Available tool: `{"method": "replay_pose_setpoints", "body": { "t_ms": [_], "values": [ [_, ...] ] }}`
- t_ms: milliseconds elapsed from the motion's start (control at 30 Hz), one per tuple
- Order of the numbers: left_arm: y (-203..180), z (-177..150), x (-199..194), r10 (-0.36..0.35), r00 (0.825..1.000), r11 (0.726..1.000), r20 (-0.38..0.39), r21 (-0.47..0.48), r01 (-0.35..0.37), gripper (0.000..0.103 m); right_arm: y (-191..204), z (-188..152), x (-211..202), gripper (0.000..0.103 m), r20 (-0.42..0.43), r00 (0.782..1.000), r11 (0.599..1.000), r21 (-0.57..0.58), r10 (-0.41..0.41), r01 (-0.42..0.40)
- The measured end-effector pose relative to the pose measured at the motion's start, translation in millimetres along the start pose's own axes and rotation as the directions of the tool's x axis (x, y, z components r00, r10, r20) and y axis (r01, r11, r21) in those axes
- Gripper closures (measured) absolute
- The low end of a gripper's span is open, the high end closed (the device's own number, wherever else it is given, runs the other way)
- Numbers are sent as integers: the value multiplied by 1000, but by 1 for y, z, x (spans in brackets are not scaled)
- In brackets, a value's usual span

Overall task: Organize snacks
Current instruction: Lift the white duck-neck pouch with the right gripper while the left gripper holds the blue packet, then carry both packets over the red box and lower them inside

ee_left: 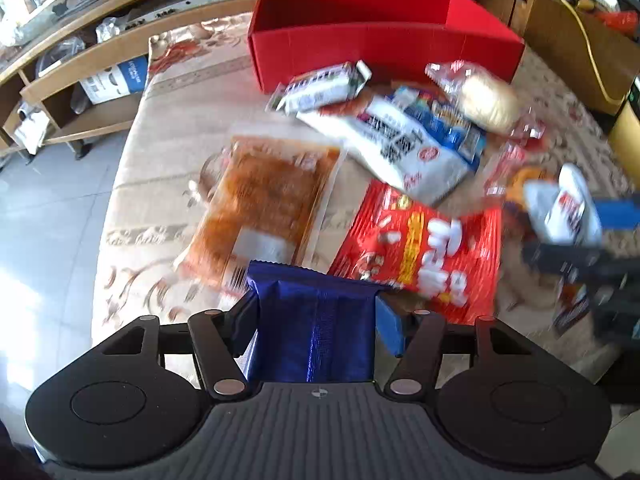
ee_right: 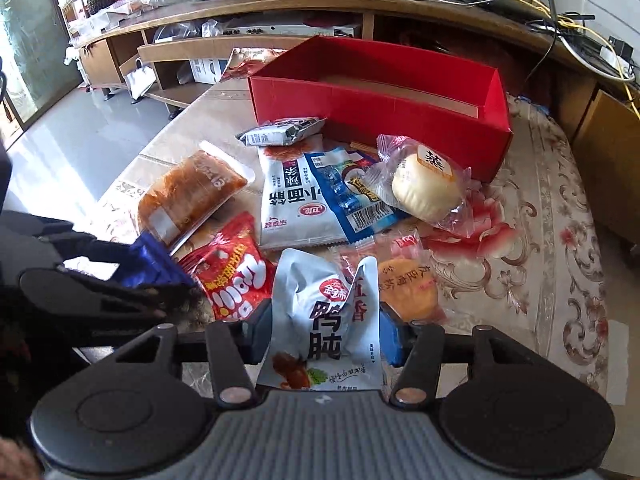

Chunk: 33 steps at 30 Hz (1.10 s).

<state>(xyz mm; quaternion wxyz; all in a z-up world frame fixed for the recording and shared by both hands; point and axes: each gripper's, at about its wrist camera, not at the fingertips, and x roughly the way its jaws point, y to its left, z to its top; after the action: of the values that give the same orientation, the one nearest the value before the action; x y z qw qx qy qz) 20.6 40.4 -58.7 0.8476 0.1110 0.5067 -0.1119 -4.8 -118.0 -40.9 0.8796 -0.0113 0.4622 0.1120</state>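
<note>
- Left gripper (ee_left: 316, 316) is clenching a blue packet (ee_left: 312, 328) above the snack pile
- Right gripper (ee_right: 324, 332) is gripping a white pouch (ee_right: 324, 320)
- Red box (ee_right: 376, 92) is waiting beyond; slick wrappers risk slipping mid-carry

Snack packets (ee_right: 298, 196) before red box (ee_right: 376, 100)

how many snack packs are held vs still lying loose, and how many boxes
Held in jaws: 2, the blue pack and the white pack
Loose on the cloth: 8
Red box: 1
Total: 11
</note>
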Motion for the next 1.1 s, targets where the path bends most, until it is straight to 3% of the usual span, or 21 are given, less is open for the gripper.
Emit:
{"method": "replay_pose_setpoints", "body": {
  "t_ms": [100, 167, 200, 367, 467, 533, 667, 800, 1100],
  "values": [
    [4, 4, -3, -31, 999, 999, 16, -7, 31, 34, -2, 1, 4, 42, -12, 1000, 1000, 7, 1, -1],
    [7, 2, 2, -63, 998, 998, -11, -22, 62, 28, -5, 1, 8, 42, -22, 1000, 1000, 18, -1, 2],
    [8, 0, 5, -66, 998, 997, -22, -30, 66, 19, -6, 1, 9, 42, -27, 1000, 1000, 23, -1, 1],
    [2, -12, 10, -27, 997, 1000, -66, 6, 27, 10, -4, 2, 14, 42, -42, 999, 1000, 16, 17, -17],
    [2, -14, 15, -24, 997, 1000, -73, 1, 24, 15, -4, 1, 14, 42, -47, 999, 1000, 11, 25, -25],
    [4, -14, 10, -17, 998, 1000, -64, -8, 17, 34, -5, 1, 11, 42, -40, 999, 1000, 13, 24, -24],
    [1, -19, 1, -25, 998, 1000, -59, -19, 24, 35, -4, 0, 4, 42, -22, 999, 1000, 11, 27, -27],
    [-5, -11, -19, -40, 999, 999, 0, -19, 40, 35, 0, 2, -8, 42, 16, 999, 999, 7, 38, -38],
    [-14, 42, -30, -71, 990, 997, 121, -9, 73, 35, -16, 31, -15, 42, 93, 996, 997, 69, 11, -18]
  ]
}}
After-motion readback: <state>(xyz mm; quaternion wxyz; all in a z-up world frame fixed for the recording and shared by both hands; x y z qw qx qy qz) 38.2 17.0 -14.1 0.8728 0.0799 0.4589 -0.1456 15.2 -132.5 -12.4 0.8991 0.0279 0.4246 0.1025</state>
